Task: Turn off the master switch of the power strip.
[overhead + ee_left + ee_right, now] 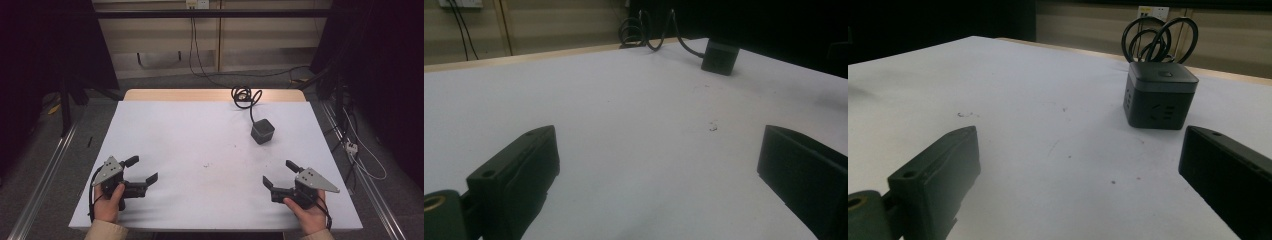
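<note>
A dark grey cube-shaped power socket (262, 131) stands on the white table (200, 140) at the back right, its black cable coiled (243, 95) behind it near the far edge. The cube (1159, 95) is ahead of my right gripper, sockets on its side faces; it is also far off in the left gripper view (720, 56). My left gripper (142, 170) rests near the front left, held by a hand, jaws wide apart with nothing between them. My right gripper (281, 173) sits near the front right, also open and holding nothing.
The table has a wooden strip (175, 94) along its far edge. Cables (360, 155) and a plug lie on the floor to the right. Dark curtains flank both sides. A few small specks (206, 165) mark the table's middle.
</note>
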Tool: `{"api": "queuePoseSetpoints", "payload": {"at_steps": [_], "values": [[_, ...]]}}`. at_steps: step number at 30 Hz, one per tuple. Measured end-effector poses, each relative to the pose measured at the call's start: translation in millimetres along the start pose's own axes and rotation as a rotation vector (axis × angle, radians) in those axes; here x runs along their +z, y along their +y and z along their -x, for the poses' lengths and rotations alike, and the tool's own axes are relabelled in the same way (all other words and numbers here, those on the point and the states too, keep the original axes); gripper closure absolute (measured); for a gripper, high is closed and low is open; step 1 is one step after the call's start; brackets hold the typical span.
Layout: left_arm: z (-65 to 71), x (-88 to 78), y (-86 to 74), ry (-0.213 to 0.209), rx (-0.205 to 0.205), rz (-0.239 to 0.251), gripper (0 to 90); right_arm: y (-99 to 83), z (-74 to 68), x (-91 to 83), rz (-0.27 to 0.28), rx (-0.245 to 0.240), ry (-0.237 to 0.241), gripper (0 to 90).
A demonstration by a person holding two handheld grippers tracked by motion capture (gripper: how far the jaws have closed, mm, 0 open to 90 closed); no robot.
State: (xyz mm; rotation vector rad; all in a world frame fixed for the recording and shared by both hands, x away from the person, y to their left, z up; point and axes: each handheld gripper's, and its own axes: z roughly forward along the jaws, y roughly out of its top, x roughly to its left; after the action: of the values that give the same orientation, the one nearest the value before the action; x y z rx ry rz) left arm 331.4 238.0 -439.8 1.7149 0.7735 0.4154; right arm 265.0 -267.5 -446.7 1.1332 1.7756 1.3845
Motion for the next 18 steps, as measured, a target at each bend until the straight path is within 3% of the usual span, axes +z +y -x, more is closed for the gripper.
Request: {"api": "queuePoseSetpoints", "payload": {"at_steps": [13,18], "values": [[0.0,-2.8,-1.3,0.001,-0.001,0.006,2.9,15.2,16.1,15.1,-0.006,0.021,-0.037,5.1],[0.1,-2.6,-1.5,0.001,-0.001,0.003,2.9,17.8,23.8,26.3,-0.045,0.025,-0.061,5.5]]}}
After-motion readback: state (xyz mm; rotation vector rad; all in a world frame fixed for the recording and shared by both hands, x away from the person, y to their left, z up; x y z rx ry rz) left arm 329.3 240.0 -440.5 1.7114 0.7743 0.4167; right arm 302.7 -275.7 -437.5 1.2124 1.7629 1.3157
